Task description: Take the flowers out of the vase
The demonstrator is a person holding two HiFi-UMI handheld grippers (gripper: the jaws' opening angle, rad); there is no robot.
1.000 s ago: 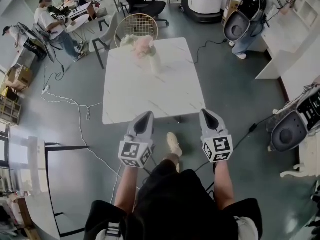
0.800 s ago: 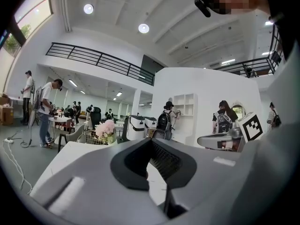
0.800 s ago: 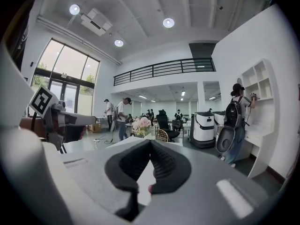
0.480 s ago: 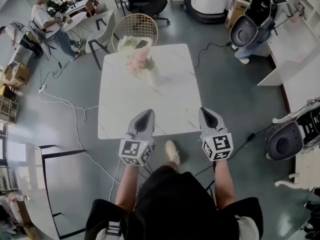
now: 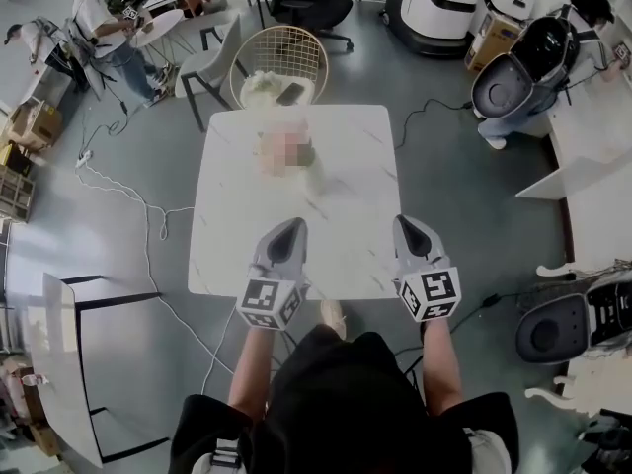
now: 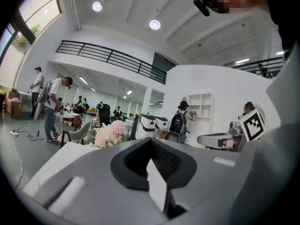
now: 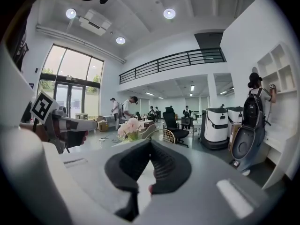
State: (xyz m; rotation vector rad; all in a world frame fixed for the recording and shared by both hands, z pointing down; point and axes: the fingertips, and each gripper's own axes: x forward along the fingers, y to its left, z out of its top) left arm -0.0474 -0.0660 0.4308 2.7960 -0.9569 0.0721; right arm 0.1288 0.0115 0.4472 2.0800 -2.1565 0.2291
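Note:
A bunch of pale pink and white flowers [image 5: 283,148] stands in a white vase [image 5: 310,172] on the far half of a white marble table [image 5: 232,255]. Both grippers hang side by side over the table's near edge, well short of the vase. My left gripper [image 5: 292,227] is shut with nothing in it, and so is my right gripper [image 5: 406,223]. In the left gripper view the flowers [image 6: 108,132] show beyond the closed left gripper [image 6: 150,141]. The right gripper view has the flowers [image 7: 131,125] left of the right gripper [image 7: 150,142]. The vase is hidden in both gripper views.
A wire-backed chair [image 5: 284,49] stands against the table's far side. Cables [image 5: 148,227] trail over the floor at the left. People sit and stand around a small table [image 5: 158,30] at the far left. White machines [image 5: 444,3] and a person with a backpack [image 5: 528,72] are at the far right.
The person has walked up to the table. Both grippers have gone from over the floor to over the table's near edge, still shut, and the flowers are closer.

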